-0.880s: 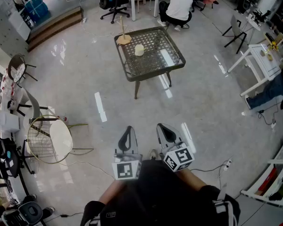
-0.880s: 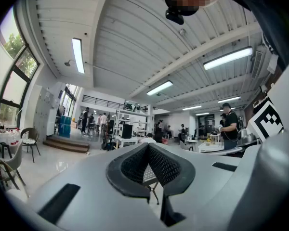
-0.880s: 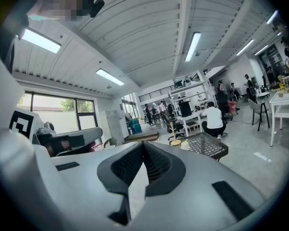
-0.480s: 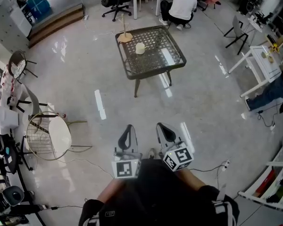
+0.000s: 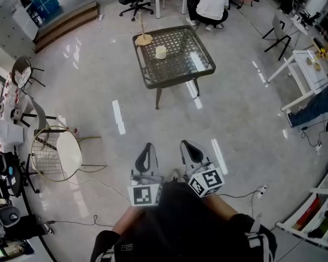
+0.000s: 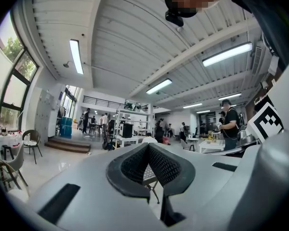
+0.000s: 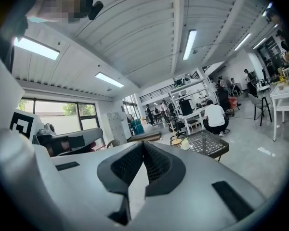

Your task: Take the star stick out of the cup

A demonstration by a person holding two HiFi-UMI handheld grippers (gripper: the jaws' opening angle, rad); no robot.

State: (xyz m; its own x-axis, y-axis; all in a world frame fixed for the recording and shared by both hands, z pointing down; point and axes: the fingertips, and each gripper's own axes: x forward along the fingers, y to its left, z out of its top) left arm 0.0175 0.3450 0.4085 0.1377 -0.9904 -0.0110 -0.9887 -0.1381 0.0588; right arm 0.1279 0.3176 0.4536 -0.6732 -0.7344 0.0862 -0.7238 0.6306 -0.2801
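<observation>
Head view: both hand-held grippers are level at waist height, well apart from the work. Left hand-held gripper [image 5: 147,148] is clenched, jaws tip to tip, nothing between them. Right hand-held gripper [image 5: 187,145] is likewise clenched and empty. Each gripper's own view agrees: the pads meet, and only the room shows beyond.

Cup [image 5: 160,52], pale, stands on the mesh-topped bench [image 5: 177,79] across open floor. It sits toward the far left part, just beside a wooden stand [image 5: 144,39] with an upright rod. The star stick is too small to make out from here; judged to be in the cup.

Step in hand: the approach, grasp not begun. The next move calls for closing on the bench and opening one pair of jaws. Then come in above the cup's rim, pinch the stick and lift straight. The other gripper may need to steady the cup, lest it tip.
</observation>
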